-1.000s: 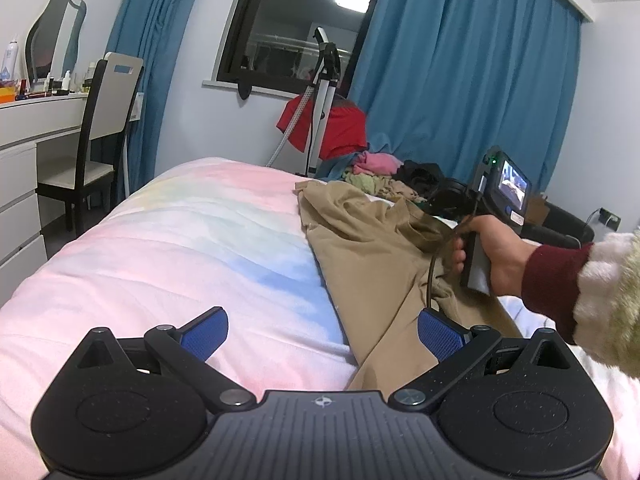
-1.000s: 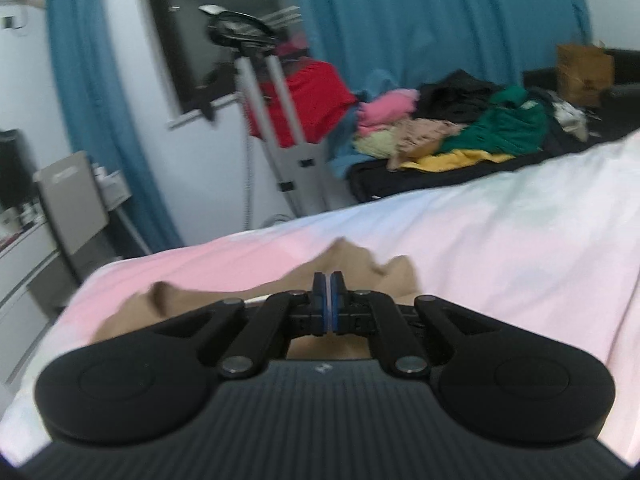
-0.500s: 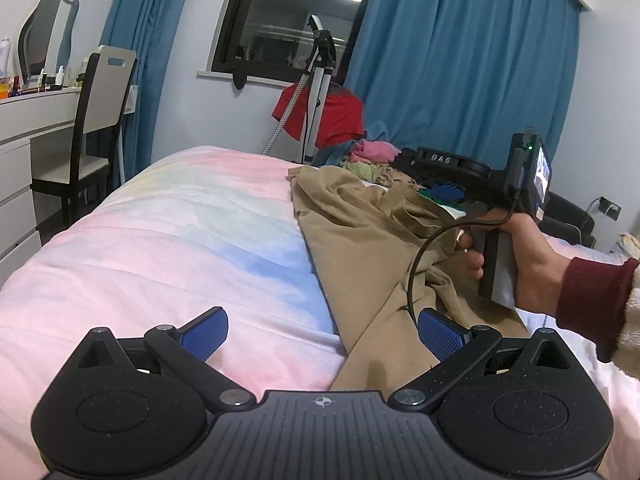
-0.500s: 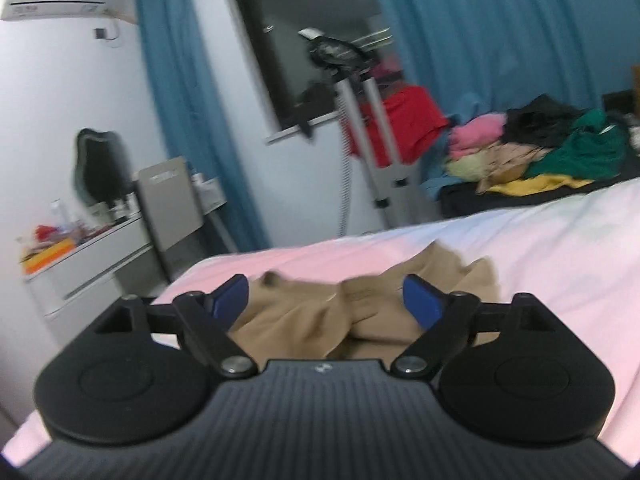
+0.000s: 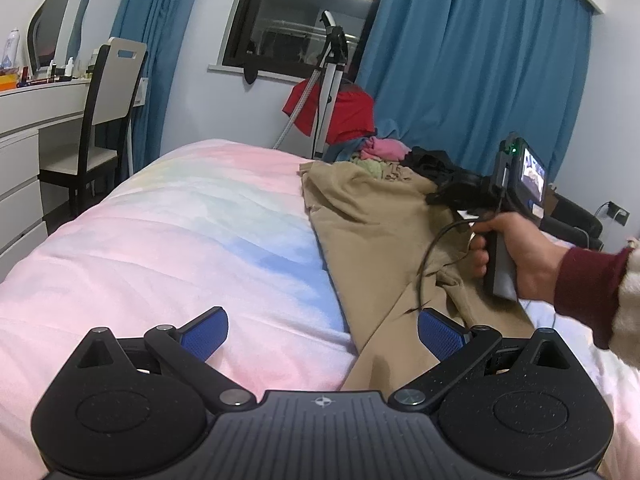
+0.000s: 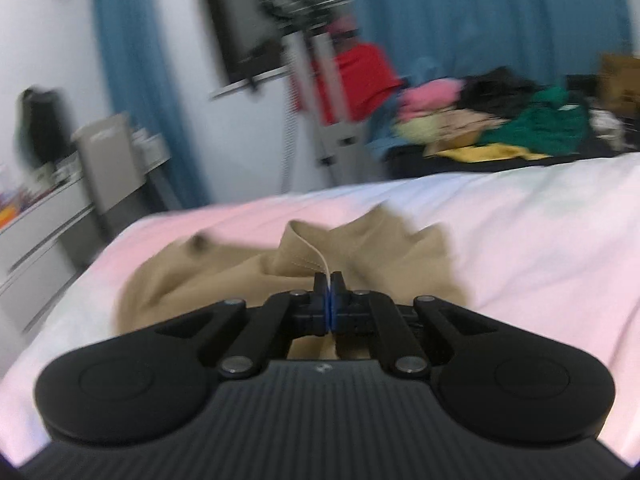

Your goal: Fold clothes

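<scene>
The right gripper (image 6: 330,280), spread half a second ago, is now clenched on a fold of the tan garment (image 5: 384,240) lying mid-bed; a lift can follow. The left gripper (image 5: 322,330) is kept released, near.

Tan trousers (image 5: 372,224), pastel pink-blue bedspread (image 5: 192,232)

chair (image 5: 106,120) at white desk (image 5: 24,128) | mirror (image 5: 56,36) | blue curtains (image 5: 472,72) | window (image 5: 296,20)
</scene>
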The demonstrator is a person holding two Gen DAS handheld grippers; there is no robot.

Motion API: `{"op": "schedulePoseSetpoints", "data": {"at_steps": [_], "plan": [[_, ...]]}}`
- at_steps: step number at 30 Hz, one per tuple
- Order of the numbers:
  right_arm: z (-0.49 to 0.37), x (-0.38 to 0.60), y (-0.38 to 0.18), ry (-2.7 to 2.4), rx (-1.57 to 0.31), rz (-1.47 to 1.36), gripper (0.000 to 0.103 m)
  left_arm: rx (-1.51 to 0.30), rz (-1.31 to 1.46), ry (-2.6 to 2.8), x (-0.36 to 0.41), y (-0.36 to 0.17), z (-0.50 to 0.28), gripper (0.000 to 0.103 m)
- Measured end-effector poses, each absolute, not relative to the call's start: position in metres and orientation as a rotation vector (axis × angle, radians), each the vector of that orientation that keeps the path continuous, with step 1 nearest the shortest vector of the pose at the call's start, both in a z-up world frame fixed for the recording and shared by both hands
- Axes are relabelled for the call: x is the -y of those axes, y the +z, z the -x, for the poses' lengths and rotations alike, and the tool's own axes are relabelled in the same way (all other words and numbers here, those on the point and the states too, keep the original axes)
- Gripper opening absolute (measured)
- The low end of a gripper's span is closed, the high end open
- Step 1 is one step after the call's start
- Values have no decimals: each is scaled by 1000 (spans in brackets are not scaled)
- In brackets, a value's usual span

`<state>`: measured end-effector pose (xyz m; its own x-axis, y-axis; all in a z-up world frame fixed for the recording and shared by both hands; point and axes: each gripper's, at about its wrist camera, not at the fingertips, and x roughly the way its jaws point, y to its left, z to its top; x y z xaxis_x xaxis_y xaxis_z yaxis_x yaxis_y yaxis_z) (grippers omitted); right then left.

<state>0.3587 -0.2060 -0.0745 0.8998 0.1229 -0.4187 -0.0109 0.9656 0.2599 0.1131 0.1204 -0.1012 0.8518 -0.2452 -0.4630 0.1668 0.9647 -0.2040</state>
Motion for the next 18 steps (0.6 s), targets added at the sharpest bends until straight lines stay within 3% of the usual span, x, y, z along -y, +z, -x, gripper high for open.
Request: {"op": "schedulePoseSetpoints", "data": {"at_steps": [7,9,10,12,13,18], "plan": [[-371,225,-84,11,-481,-278,6,-515,163,-214,-122,-103,-115,102],[-366,227,-84,14,-489,-294,13,-512,164,-218,-121,-101,-115,102],[-363,228,-83,17,-491,-300,23,-510,164,-221,-120,-101,-114,102],[-345,227,-71,43,-454,-297,91,-505,165,-226,-119,-99,-114,102],[-336,226,-65,55,-435,-294,98,-499,164,-231,-118,-97,-112,102],[-272,222,-24,79,-377,-311,98,-467,151,-252,-113,-87,-98,102]]}}
